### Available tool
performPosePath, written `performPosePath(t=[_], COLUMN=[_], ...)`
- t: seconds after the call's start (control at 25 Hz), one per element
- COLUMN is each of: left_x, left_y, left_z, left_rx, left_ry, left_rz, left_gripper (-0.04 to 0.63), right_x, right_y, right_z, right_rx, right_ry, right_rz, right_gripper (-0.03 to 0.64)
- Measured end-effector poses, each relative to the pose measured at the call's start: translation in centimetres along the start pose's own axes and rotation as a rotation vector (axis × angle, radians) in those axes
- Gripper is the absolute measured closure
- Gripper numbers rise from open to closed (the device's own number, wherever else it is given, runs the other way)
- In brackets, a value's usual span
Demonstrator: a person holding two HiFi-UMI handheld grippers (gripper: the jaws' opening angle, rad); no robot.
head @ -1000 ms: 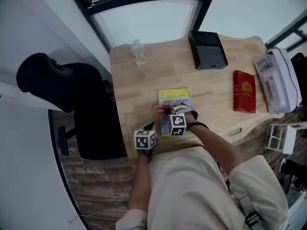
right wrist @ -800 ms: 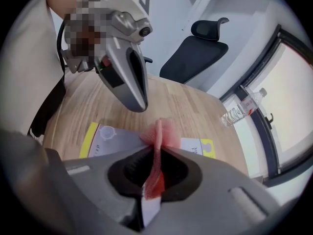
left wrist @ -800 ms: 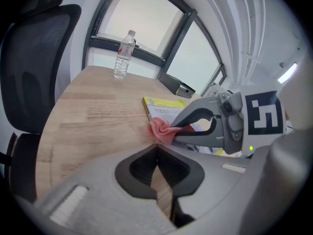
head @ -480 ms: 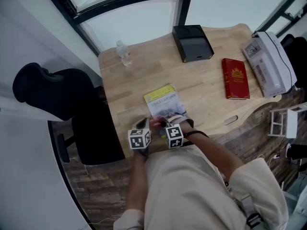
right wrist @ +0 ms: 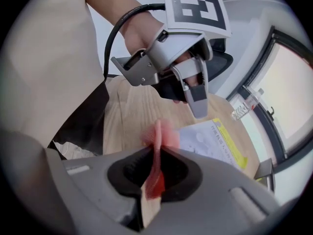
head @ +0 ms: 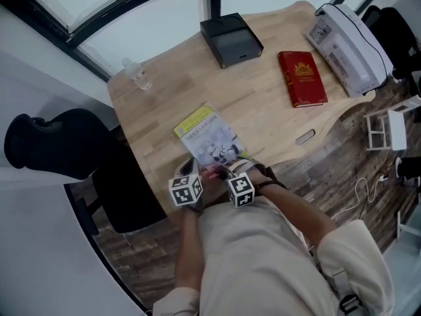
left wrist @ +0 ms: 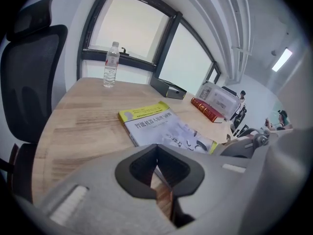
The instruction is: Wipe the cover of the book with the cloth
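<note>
I have two grippers at the near table (head: pixel 263 114) edge: my left gripper (left wrist: pixel 156 153) has its jaws pressed together on nothing, and my right gripper (right wrist: pixel 156 155) is clamped on the one red cloth (right wrist: pixel 157 133), right by the near end of the yellow book (head: pixel 206 135). That book lies flat just beyond both grippers, and a second, red book (head: pixel 301 78) lies well apart. I also count one bottle (head: pixel 137 76), one black box (head: pixel 231 39) and one chair (head: pixel 46 143).

Bright window (left wrist: pixel 132 33) daylight, dark fisheye edges, blurred cloth (right wrist: pixel 157 133).
</note>
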State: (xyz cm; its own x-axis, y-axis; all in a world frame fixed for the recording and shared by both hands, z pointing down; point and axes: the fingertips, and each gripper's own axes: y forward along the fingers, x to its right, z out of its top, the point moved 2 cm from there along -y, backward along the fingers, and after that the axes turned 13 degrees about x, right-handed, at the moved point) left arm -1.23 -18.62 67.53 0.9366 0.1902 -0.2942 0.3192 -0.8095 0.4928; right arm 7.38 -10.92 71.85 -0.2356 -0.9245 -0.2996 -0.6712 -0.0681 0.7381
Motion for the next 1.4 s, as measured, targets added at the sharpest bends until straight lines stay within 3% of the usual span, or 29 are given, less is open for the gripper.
performPosePath(t=[0.28, 0.48, 0.6, 0.8, 1.0, 1.24, 1.4], left_x=[4.1, 6.8, 9.1, 13.0, 17.2, 18.3, 19.1], left_y=[0.2, -0.9, -2.2, -5.1, -9.5, -15.3, -18.3], left_z=[-1.0, -0.9, -1.3, -3.2, -5.9, -6.9, -7.6], left_rx=[-0.021, 0.003, 0.022, 0.07, 0.087, 0.186, 0.245], left_ry=[0.059, 0.071, 0.088, 0.122, 0.139, 0.106, 0.103], left_rz=[-0.039, -0.025, -0.009, 0.039, 0.038, 0.144, 0.198], left_gripper=[0.589, 0.589, 0.589, 0.589, 0.589, 0.589, 0.589], right_x=[0.5, 2.2, 1.6, -0.3, -4.0, -7.8, -11.0], right_y=[-3.4, -8.4, -11.9, -18.0, -19.7, -20.6, -21.5], right_z=[-4.2, -10.9, -15.3, -14.3, -9.3, -5.8, -4.7], right_rx=[-0.061, -0.214, -0.268, 0.018, 0.27, 0.422, 0.463], right_ry=[0.155, 0.33, 0.495, 0.788, 0.91, 1.032, 1.057], right_rz=[-0.137, -0.323, -0.394, -0.573, -0.606, -0.624, -0.646], right_gripper=[0.581, 0.581, 0.581, 0.581, 0.582, 0.583, 0.583])
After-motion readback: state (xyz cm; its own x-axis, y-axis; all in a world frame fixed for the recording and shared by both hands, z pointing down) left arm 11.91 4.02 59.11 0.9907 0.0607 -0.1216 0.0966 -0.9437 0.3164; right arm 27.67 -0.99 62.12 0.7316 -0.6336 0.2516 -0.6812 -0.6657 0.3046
